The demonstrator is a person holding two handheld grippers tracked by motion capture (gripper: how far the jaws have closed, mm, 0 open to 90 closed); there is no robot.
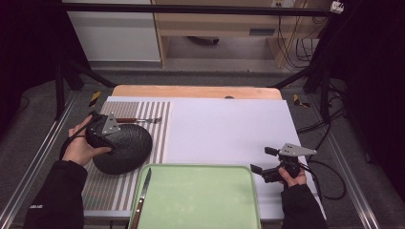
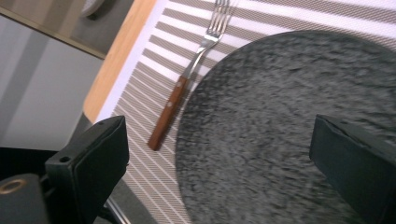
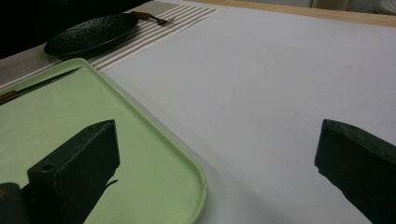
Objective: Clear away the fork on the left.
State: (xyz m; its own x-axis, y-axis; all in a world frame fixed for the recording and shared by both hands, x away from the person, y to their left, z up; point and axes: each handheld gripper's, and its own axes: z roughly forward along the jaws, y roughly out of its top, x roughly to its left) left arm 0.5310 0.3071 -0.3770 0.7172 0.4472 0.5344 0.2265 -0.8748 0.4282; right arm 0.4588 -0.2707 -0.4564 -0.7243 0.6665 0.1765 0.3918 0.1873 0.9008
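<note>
The left gripper (image 1: 106, 137) hovers over the dark plate (image 1: 125, 149) on the striped mat (image 1: 143, 114) at the tabletop's left edge, jaws spread wide, gripping nothing. A fork (image 2: 187, 77) lies just beside the plate. The right gripper (image 1: 267, 164) hangs open near the green tray's (image 1: 200, 200) right corner
</note>
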